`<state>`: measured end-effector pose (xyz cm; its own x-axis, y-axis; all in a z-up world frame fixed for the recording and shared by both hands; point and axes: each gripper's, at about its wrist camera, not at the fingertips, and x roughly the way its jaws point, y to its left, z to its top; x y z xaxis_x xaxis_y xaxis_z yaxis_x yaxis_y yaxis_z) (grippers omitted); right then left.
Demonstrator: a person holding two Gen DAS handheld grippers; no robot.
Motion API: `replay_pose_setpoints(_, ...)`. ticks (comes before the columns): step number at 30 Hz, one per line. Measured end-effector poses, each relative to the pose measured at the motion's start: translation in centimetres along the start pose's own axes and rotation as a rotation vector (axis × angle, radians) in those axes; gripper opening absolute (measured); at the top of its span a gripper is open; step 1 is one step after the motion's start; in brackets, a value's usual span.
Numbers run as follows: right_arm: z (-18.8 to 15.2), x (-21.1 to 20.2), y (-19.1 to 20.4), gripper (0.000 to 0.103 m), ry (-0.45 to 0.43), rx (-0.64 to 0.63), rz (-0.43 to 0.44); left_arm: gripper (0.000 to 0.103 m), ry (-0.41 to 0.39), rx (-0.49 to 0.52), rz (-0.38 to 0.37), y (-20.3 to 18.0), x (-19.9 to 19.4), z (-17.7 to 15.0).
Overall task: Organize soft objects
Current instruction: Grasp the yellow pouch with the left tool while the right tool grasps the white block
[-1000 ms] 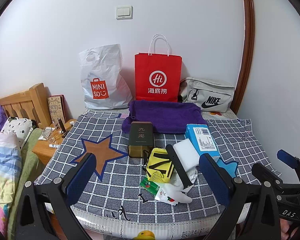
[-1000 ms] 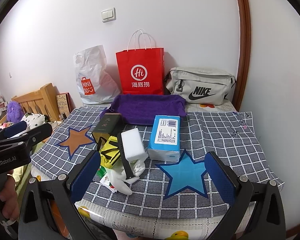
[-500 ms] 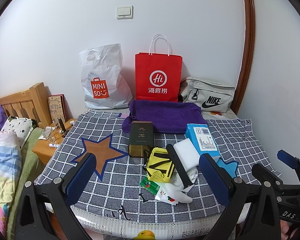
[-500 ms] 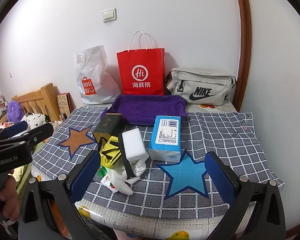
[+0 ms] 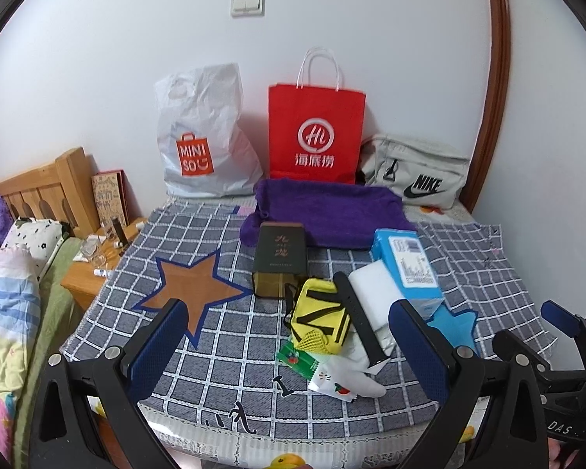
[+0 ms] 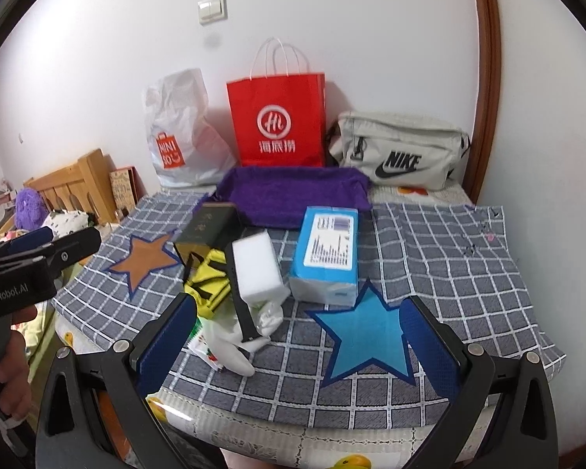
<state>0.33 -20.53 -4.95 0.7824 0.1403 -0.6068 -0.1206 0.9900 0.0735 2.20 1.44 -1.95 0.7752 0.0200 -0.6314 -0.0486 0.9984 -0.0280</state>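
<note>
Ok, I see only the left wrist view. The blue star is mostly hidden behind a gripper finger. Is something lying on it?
Observer: No. In the right wrist view the blue star shows almost whole and bare. The blue tissue pack sits at its far edge.
Operator: And on my right side, open or shut? I see only an edge.
Observer: The right gripper is wide open, with nothing between its fingers.
</note>
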Motion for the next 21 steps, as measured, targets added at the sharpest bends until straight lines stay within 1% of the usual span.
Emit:
replay_pose_setpoints(3, -0.6, 1.7, -0.5, 0.103, 0.038, 0.001, -0.028, 0.103, 0.049, -0.002, 0.024, 0.2, 2.0, -0.3)
replay_pose_setpoints(6, -1.1, 3.2, -0.9, 0.103, 0.064, 0.004, -0.028, 0.103, 0.072, 0.003, 0.021, 0.5, 3.5, -0.6)
replay_pose_setpoints(9, -1.5, 4.4, -1.1, 0.103, 0.083, 0.007, -0.004, 0.103, 0.092, 0.006, 0.038, 0.8, 5.3, -1.1)
replay_pose_setpoints(12, -1.7, 5.4, -0.9, 0.103, 0.069, -0.007, 0.026, 0.103, 0.121, -0.01, 0.04, 1.2, 7.1, -1.5)
replay_pose_setpoints(13, -1.7, 5.9, -0.7, 0.103, 0.066, -0.014, 0.047, 0.103, 0.131, -0.016, 0.038, 1.4, 7.8, -1.7)
replay_pose_setpoints(15, -1.1, 7.1, -0.4, 0.102, 0.067, -0.024, 0.061, 0.103, 0.148, -0.022, 0.034, 1.8, 9.1, -2.1)
replay_pose_setpoints(17, -0.7, 8.2, -0.1, 0.1, 0.069, -0.027, 0.064, 0.103, 0.167, -0.019, 0.032, 2.0, 10.4, -2.5)
replay_pose_setpoints(19, -0.4, 9.9, 0.5, 0.092, 0.095, -0.057, 0.068, 0.103, 0.187, -0.019, 0.02, 2.2, 11.4, -2.8)
replay_pose_setpoints(21, -0.4, 11.2, 1.1, 0.086, 0.117, -0.093, 0.084, 0.103, 0.204, -0.021, 0.001, 2.5, 12.3, -3.1)
